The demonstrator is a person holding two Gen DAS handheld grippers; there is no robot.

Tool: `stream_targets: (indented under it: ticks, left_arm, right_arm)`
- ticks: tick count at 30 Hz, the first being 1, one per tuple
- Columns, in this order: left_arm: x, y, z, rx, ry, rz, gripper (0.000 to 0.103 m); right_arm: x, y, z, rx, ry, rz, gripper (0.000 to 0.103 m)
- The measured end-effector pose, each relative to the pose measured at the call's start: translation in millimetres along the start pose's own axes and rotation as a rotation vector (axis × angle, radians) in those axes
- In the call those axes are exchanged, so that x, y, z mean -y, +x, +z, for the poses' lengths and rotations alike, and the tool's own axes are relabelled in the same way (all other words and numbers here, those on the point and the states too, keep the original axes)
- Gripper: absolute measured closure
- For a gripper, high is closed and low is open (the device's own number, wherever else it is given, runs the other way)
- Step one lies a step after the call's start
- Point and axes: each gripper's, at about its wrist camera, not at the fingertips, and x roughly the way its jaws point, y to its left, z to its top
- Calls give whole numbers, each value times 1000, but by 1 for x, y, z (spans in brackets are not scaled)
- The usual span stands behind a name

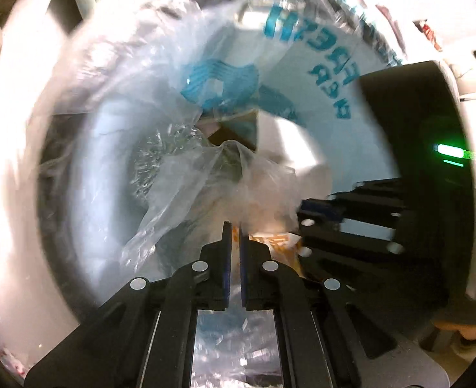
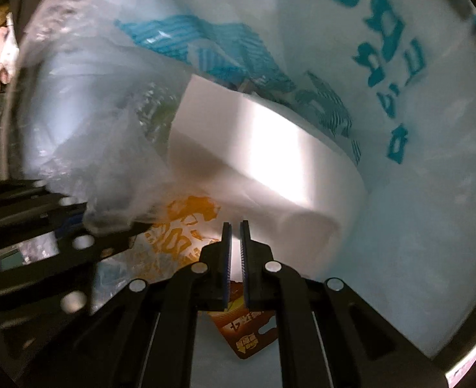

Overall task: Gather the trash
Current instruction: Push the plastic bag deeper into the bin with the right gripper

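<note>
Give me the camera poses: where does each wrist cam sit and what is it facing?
Left wrist: on the left gripper, looking along its fingers into the white trash bag; own fingers pinch clear plastic film; right gripper enters from the right.
Right wrist: on the right gripper, facing into the same bag; own fingers nip a white wrapper; left gripper at left.
Shared: blue-printed bag, clear film, orange-printed wrapper.

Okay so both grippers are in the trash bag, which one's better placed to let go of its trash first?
Probably the right gripper: it reaches deep into the white bag, pinching white paper. The left gripper pinches clear plastic nearer the bag's mouth.
</note>
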Motion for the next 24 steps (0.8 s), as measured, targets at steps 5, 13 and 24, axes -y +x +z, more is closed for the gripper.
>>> stream_targets:
  ticks: [5, 13, 24]
  left_arm:
    - [0, 2, -5, 9, 11, 52, 101]
    - [0, 17, -14, 11, -12, 31, 102]
    - [-10, 3, 23, 23, -9, 63, 103]
  right_arm:
    - [-8, 16, 7, -23, -2, -29, 97]
    - [12, 25, -4, -22, 76, 24, 98]
    - [38, 44, 14, -91, 142, 74, 98]
